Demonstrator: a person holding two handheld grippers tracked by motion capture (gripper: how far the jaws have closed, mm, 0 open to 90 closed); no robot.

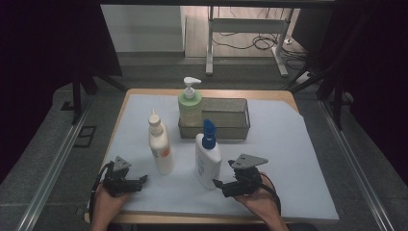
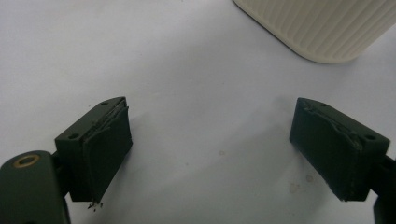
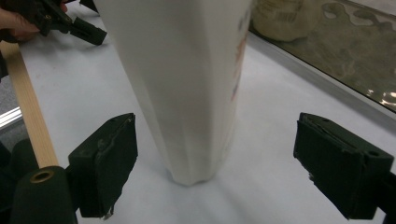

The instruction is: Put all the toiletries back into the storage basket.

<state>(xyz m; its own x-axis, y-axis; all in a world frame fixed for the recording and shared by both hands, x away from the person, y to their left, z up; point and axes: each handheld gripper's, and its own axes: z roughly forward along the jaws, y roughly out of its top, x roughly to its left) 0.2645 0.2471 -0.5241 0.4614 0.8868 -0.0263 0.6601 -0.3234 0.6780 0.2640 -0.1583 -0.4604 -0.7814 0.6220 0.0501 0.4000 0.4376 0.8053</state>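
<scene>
Right gripper view has my right gripper spread wide, its jaws standing either side of the tall white plastic lotion bottle with the blue pump cap, not yet touching it. That bottle stands upright near the front middle of the white sheet, just left of my right gripper in the high view. My left gripper is also open and empty, resting near the cream squeeze bottle with the orange label. Farther back, a green pump bottle stands at the left end of the grey mesh tray. I judge this the approach before a grasp: next I should ease forward until the pads bracket the bottle's body, then close squarely so it does not tip.
</scene>
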